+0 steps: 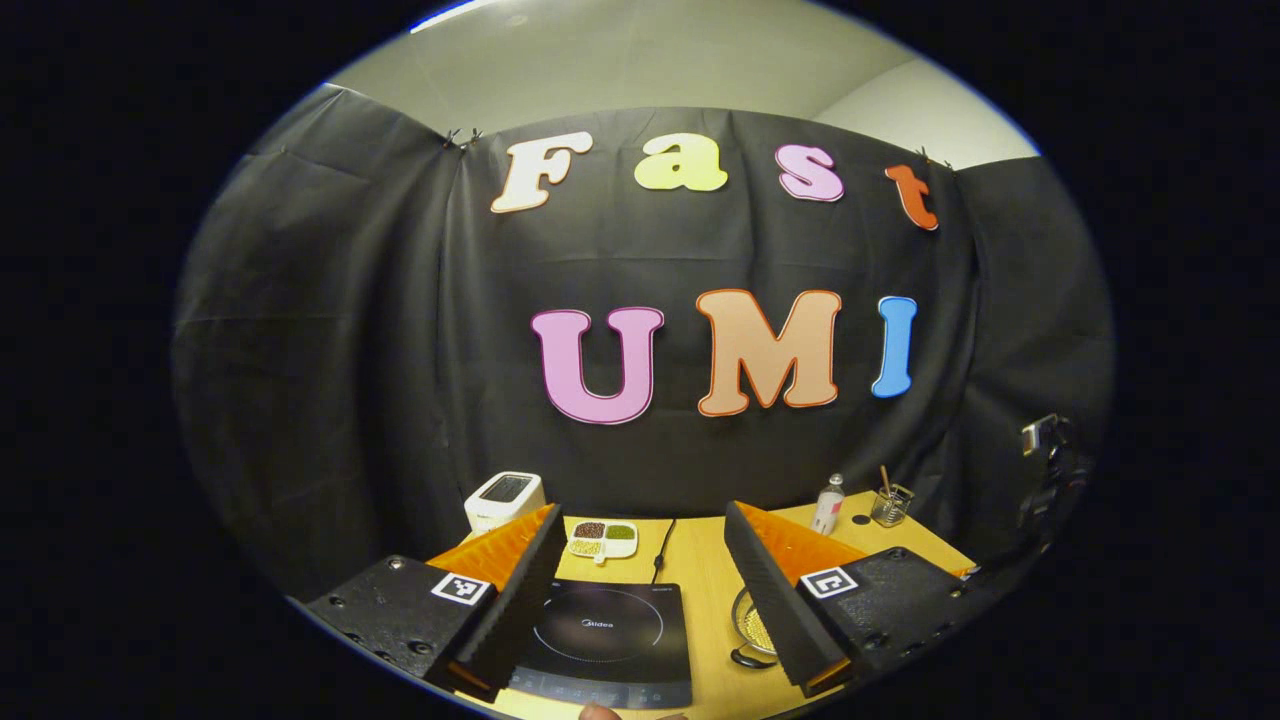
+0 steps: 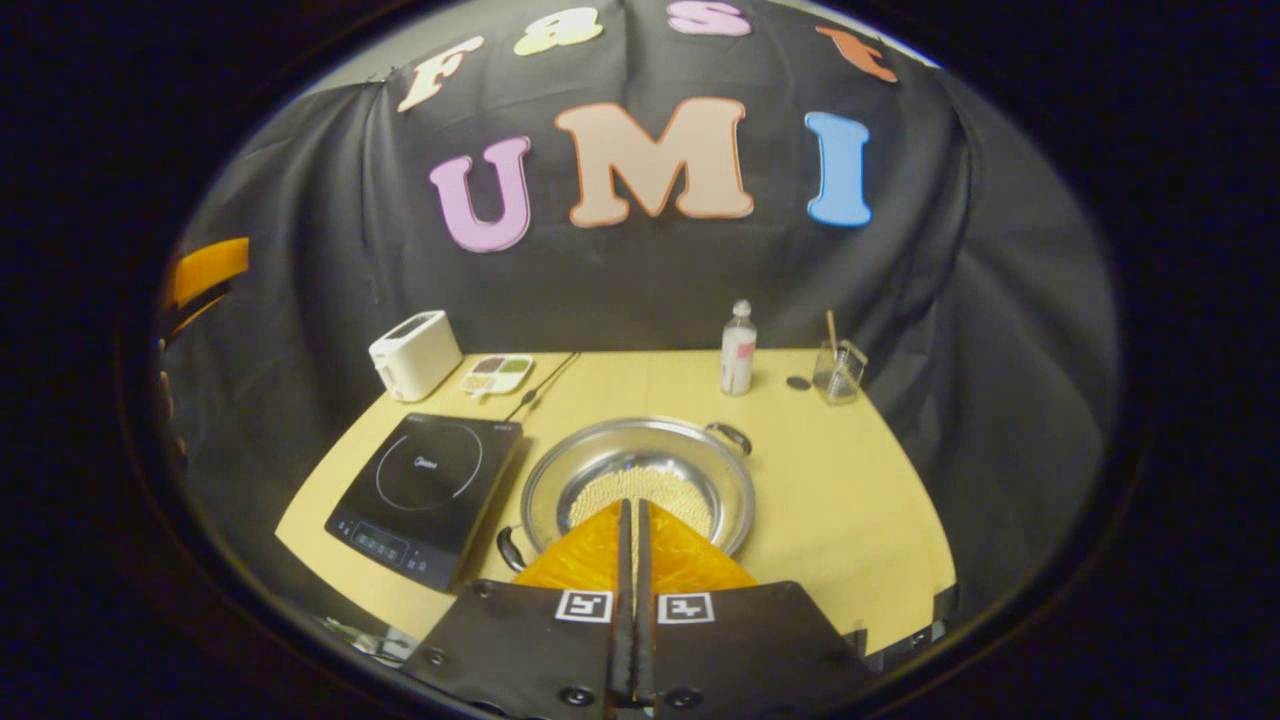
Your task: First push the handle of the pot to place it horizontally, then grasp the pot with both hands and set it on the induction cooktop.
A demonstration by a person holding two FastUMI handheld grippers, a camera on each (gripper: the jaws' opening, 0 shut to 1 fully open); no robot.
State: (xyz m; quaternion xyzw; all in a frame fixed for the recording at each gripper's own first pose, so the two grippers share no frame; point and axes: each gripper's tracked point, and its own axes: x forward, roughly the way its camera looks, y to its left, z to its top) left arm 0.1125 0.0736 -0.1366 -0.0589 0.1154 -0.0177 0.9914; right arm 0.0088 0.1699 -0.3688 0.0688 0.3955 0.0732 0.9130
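Right gripper view: right gripper [image 2: 632,520] fingers together above pot [image 2: 640,480]; left gripper [image 1: 640,545] fingers apart

The yellow bench [image 2: 850,500] carries a black induction cooktop [image 2: 425,495] at its left, with the steel pot [image 2: 640,480] just beside it on the right. Along the back edge stand a white toaster [image 2: 414,354], a divided dish [image 2: 496,375], a bottle [image 2: 738,350] and a glass cup [image 2: 838,370].

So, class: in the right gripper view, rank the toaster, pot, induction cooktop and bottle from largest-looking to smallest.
1. Pot
2. Induction cooktop, close to the pot, so unsure
3. Toaster
4. Bottle
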